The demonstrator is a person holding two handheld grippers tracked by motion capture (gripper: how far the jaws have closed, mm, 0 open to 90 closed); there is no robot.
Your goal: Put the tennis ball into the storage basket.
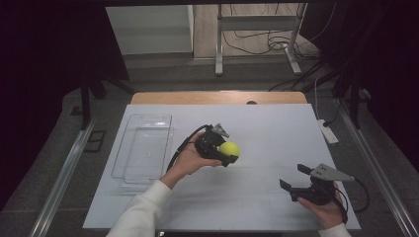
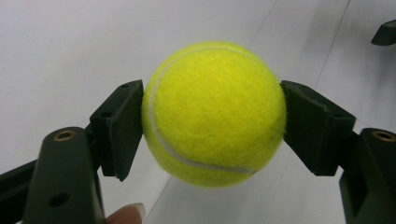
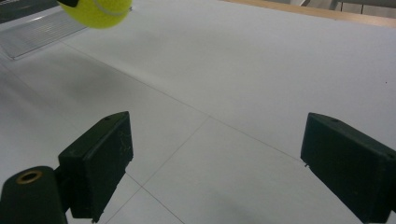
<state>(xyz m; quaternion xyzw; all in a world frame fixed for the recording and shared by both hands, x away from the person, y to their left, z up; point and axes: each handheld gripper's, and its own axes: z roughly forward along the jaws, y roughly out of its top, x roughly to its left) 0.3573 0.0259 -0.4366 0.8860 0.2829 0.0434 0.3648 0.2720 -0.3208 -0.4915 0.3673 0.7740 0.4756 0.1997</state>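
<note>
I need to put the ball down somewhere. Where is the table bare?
Bare sheet lies between the left gripper holding the tennis ball and the open right gripper, and across the far right of the table. The clear tray takes the left side.

A yellow tennis ball (image 2: 214, 113) is being gripped between the two black jaws of the left tongs (image 2: 212, 116), one pad pressed against each side. The ball is being held clear above the white table (image 2: 70, 51). A fingertip (image 2: 127, 213) is being shown at the bottom edge, below the ball.
</note>
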